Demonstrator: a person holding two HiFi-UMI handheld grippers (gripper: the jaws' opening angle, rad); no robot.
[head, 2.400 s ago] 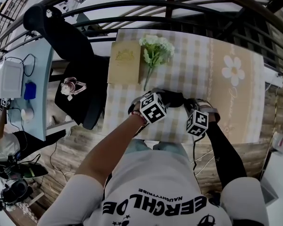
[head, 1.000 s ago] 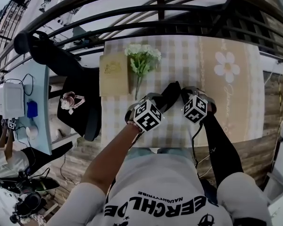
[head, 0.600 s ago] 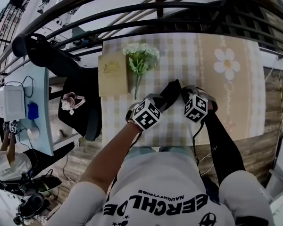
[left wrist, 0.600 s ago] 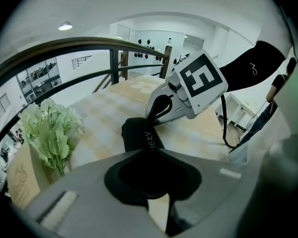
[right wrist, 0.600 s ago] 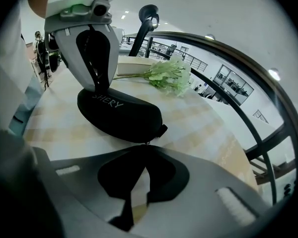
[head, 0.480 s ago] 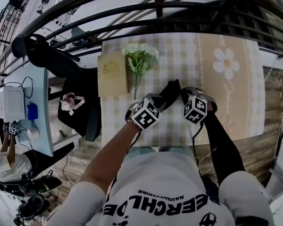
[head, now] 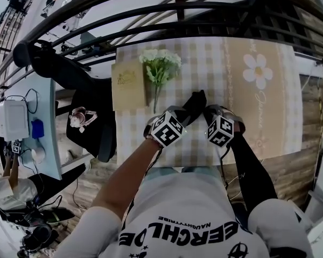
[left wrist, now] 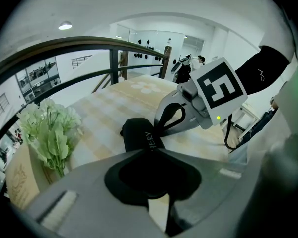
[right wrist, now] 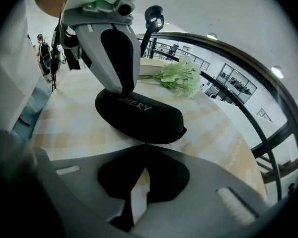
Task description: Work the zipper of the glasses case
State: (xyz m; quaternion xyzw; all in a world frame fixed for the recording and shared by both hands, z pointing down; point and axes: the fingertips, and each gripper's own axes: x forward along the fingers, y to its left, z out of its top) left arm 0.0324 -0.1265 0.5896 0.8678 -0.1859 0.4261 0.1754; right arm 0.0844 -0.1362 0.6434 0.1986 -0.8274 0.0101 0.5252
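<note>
The black oval zippered glasses case [head: 195,102] lay on the checked-cloth bench [head: 210,58], near a bunch of white flowers with green leaves [head: 160,63]. The left gripper [left wrist: 154,151] had its fingers clamped on one end of the case [left wrist: 138,135]. The right gripper [right wrist: 144,147] had its fingers pressed together right at the case's [right wrist: 139,115] near edge. Whether they pinched a zipper tab was too small to tell.

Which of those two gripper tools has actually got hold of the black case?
The left gripper: its jaws are clamped over one end of the glasses case. The right gripper only meets the case's rim, tips together.
</note>
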